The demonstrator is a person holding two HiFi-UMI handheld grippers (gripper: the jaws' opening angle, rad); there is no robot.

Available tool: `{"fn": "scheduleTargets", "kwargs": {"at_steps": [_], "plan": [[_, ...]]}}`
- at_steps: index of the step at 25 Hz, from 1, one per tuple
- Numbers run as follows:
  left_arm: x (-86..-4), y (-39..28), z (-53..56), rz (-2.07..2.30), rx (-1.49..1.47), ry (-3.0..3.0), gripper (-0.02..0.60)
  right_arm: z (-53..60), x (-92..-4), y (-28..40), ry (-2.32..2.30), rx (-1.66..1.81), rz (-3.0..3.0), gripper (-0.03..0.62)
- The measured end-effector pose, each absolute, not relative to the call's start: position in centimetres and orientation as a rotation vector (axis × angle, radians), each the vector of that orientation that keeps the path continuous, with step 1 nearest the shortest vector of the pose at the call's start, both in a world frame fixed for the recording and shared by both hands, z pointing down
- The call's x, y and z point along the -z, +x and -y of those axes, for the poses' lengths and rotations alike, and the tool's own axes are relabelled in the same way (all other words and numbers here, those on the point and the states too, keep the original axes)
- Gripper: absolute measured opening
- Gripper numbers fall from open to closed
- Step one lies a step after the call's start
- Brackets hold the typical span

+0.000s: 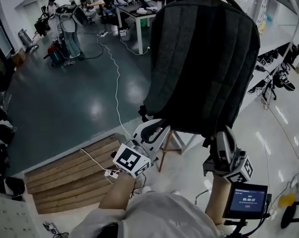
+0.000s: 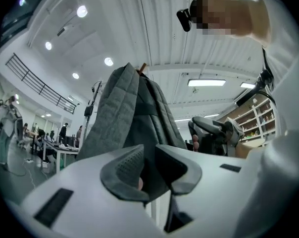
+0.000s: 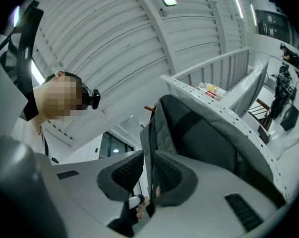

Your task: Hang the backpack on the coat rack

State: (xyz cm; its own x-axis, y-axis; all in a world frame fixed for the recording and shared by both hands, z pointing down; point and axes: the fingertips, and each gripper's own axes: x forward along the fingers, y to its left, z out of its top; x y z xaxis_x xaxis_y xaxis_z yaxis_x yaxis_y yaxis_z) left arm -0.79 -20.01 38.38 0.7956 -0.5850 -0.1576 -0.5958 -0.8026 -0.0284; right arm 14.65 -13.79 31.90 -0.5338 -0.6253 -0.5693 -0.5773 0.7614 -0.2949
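A dark grey backpack [image 1: 204, 58] hangs upright in front of me, its top against the wooden peg [image 2: 143, 67] of the coat rack, whose wooden legs [image 1: 164, 150] show below the bag. My left gripper [image 1: 152, 125] is at the bag's lower left corner, shut on the grey fabric [image 2: 124, 113] that runs up between its pads. My right gripper [image 1: 224, 135] is at the lower right corner, shut on a thin edge of the backpack [image 3: 154, 133]. In the right gripper view the peg [image 3: 149, 108] pokes out just above the bag's top.
A wooden stepped platform [image 1: 75, 170] lies at lower left with a white cable [image 1: 117, 83] trailing across the dark floor. Tables [image 1: 137, 9] and people [image 1: 68, 29] stand far back. A small screen [image 1: 246, 201] is at lower right; shoes [image 1: 283, 81] line the right side.
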Motion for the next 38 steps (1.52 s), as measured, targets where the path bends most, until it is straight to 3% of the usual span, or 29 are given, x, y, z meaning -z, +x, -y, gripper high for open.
{"fn": "scheduleTargets", "kwargs": {"at_steps": [13, 38], "plan": [[-38.2, 0.8, 16.5, -0.647, -0.577, -3.184, 0.018, 14.6, -35.3, 11.6, -0.909, 0.22, -2.335, 0.08], [-38.8, 1.2, 18.0, -0.666, -0.553, -3.213, 0.011, 16.4, -36.0, 13.2, -0.987, 0.248, -2.275, 0.08]]}}
